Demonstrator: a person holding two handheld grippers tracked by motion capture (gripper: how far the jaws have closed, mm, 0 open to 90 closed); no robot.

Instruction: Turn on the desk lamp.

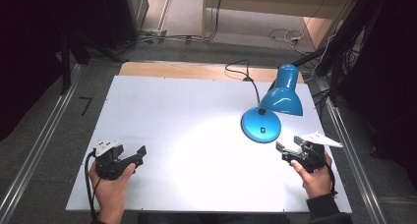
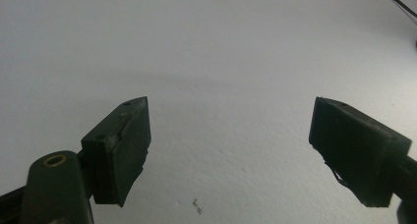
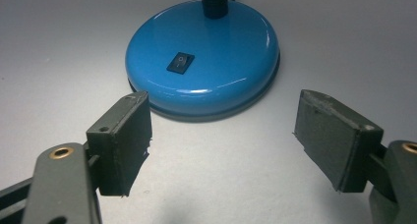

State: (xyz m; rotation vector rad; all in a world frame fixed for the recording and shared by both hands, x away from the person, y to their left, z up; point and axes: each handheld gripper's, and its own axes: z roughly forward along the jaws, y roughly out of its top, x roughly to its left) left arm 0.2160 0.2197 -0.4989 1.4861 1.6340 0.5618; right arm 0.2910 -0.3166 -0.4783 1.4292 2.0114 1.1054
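A blue desk lamp stands at the right of the white table: round base point(image 1: 261, 125) with a black rocker switch point(image 1: 262, 130), and a blue shade point(image 1: 283, 92) tilted down over the table, which is lit. In the right gripper view the base point(image 3: 206, 62) and its switch point(image 3: 180, 63) lie just beyond the jaws. My right gripper point(image 1: 284, 149) point(image 3: 223, 140) is open, a little to the right of and nearer than the base, with nothing between its jaws. My left gripper point(image 1: 140, 154) point(image 2: 228, 150) is open over bare table at the near left.
The lamp's black cord point(image 1: 246, 76) runs from the base to the table's far edge. A wooden strip point(image 1: 196, 70) borders the table's far side. Metal rails point(image 1: 346, 150) flank the table on both sides. Cables point(image 1: 285, 36) lie on the floor beyond.
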